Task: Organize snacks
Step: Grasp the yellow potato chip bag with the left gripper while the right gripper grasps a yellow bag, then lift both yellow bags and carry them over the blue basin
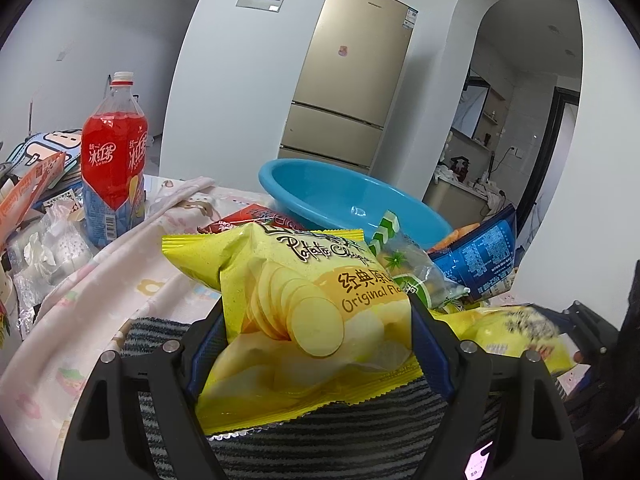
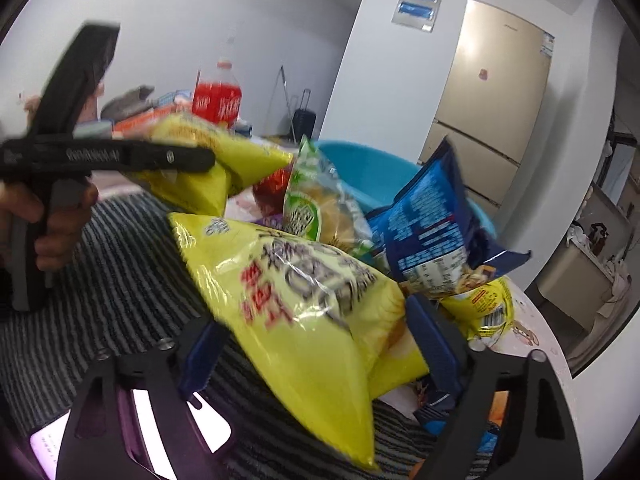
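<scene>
Your left gripper (image 1: 316, 332) has its blue-padded jaws closed on the yellow potato-chip bag with the "Original" print (image 1: 296, 320), holding it above the grey-and-black striped cloth (image 1: 320, 440) at the near edge of the table. Your right gripper (image 2: 316, 344) has its jaws pressed against the yellow crinkly snack bag with red and black lettering (image 2: 304, 312); that bag is motion-blurred and tilts up toward the far left. In the right wrist view the left gripper appears at far left, gripped by your left hand (image 2: 52, 220), with the chip bag (image 2: 208, 164) in its jaws. Just beyond both bags lies the snack pile: a green-and-clear packet of golden pieces (image 1: 412, 272), a dark blue foil bag (image 1: 480, 256) to its right, and a red packet (image 1: 248, 218) at the far left of the pile. Behind the pile sits a round blue plastic basin (image 1: 344, 196). A red iced-tea bottle with a white cap (image 1: 114, 160) stands far left on the pink patterned tablecloth (image 1: 100, 280). A gold refrigerator (image 1: 352, 76) stands against the far wall.
</scene>
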`<action>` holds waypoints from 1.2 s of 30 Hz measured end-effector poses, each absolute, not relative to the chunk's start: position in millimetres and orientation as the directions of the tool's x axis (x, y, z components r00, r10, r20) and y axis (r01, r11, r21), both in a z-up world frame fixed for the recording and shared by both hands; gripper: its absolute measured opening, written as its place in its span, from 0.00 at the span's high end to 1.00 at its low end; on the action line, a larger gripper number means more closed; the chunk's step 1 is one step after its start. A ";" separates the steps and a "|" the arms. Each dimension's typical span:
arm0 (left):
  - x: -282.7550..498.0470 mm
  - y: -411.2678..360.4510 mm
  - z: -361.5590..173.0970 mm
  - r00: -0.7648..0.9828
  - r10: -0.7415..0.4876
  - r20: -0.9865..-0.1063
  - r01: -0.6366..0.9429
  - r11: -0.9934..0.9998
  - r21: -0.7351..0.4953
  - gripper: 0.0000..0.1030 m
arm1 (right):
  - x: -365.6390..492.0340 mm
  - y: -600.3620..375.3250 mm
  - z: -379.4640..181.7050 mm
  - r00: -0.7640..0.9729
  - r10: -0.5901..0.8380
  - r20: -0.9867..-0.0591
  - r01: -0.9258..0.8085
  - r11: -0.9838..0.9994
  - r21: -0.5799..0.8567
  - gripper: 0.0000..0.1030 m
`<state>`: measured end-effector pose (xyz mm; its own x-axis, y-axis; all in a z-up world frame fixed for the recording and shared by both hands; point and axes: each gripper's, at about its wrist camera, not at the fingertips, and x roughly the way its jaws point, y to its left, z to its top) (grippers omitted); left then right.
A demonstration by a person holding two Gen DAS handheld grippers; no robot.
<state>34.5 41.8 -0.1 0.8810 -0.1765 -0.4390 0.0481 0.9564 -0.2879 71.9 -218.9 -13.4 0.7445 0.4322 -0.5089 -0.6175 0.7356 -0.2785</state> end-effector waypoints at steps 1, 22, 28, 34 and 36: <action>34.1 41.3 1.0 0.882 -0.185 -0.434 0.057 0.955 -0.291 0.19 | 70.5 -222.8 -9.9 0.742 0.450 -0.497 -0.623 0.738 -0.262 0.22; -8.2 27.3 153.2 0.957 -0.199 -0.210 0.163 0.970 -0.179 0.19 | 40.7 -269.7 113.4 0.778 0.590 -0.216 -0.623 0.768 -0.146 0.26; 4.0 28.2 198.6 0.971 -0.193 -0.142 0.170 0.973 -0.157 0.19 | 57.0 -263.2 171.6 0.805 0.581 -0.121 -0.593 0.796 -0.123 0.26; 26.2 30.6 240.5 0.976 -0.204 -0.074 0.190 0.968 -0.164 0.19 | 76.2 -249.4 229.8 0.839 0.543 0.021 -0.539 0.836 -0.104 0.26; 36.9 31.1 250.8 0.978 -0.204 -0.053 0.192 0.966 -0.173 0.19 | 83.4 -242.9 243.7 0.851 0.524 0.045 -0.517 0.849 -0.113 0.27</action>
